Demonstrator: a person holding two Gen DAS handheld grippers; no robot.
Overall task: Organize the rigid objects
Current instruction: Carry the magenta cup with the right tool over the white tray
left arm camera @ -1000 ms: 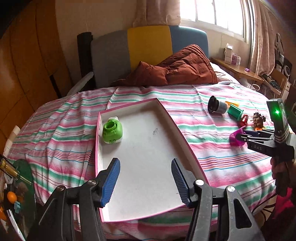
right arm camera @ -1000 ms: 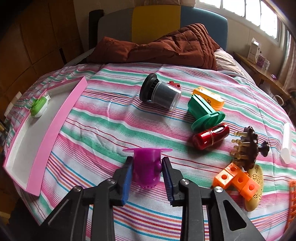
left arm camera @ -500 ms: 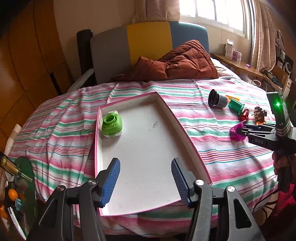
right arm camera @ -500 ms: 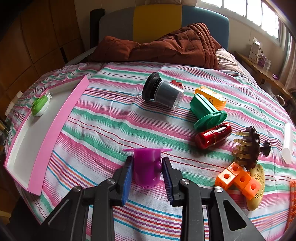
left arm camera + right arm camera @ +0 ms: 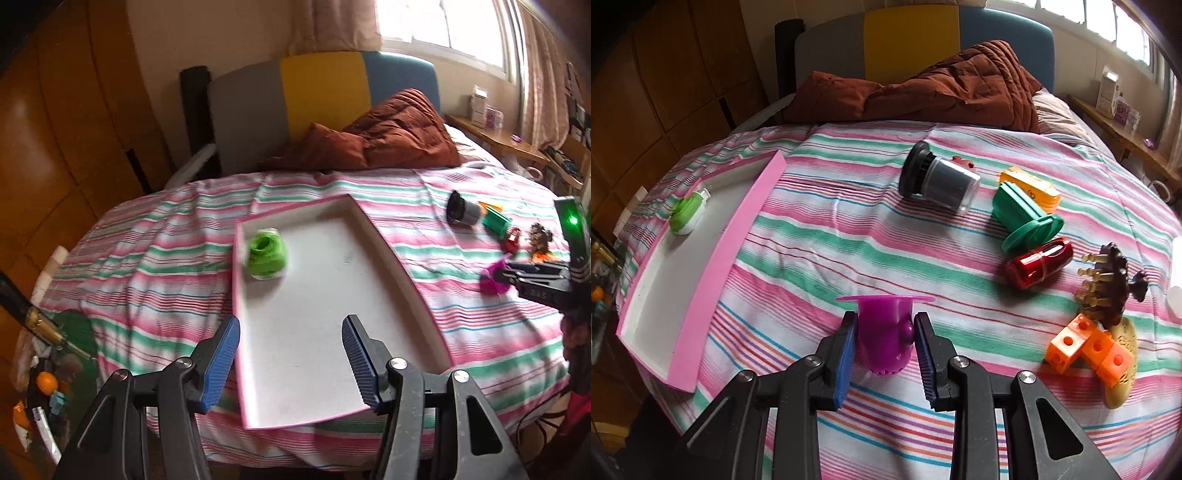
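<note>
Purple cup (image 5: 884, 334) sits pinched between the fingers (image 5: 846, 354) of the right gripper (image 5: 885, 354), its wide flat rim pointing away from the hand and its rounded, perforated end toward the camera. So its long axis runs roughly along the line of the fingers, and the pads press on its two sides. Whether it is lifted clear of the striped bedspread (image 5: 820, 236) or only resting on it I cannot tell from these views.

The move ahead, as I judge it, turns on one relation: the pink-walled tray (image 5: 713, 266) lies to the left of the held cup, well apart, with its long pink wall facing the cup. The cup would have to travel leftward and over that wall to land on the white floor. In the tray there is only a green and white round gadget (image 5: 687, 215), near the far left corner, so most of the floor is free.

The left gripper (image 5: 291, 356) hangs over the near end of the tray with its fingers spread and nothing between them; it is nearer the tray, while the right one holds the load.

Loose on the bed to the right lie a dark jar (image 5: 940, 182), a green flanged piece (image 5: 1025, 218), a yellow case (image 5: 1032, 186), a red bottle (image 5: 1038, 267), a brown comb (image 5: 1108, 282) and orange blocks (image 5: 1089, 345).
</note>
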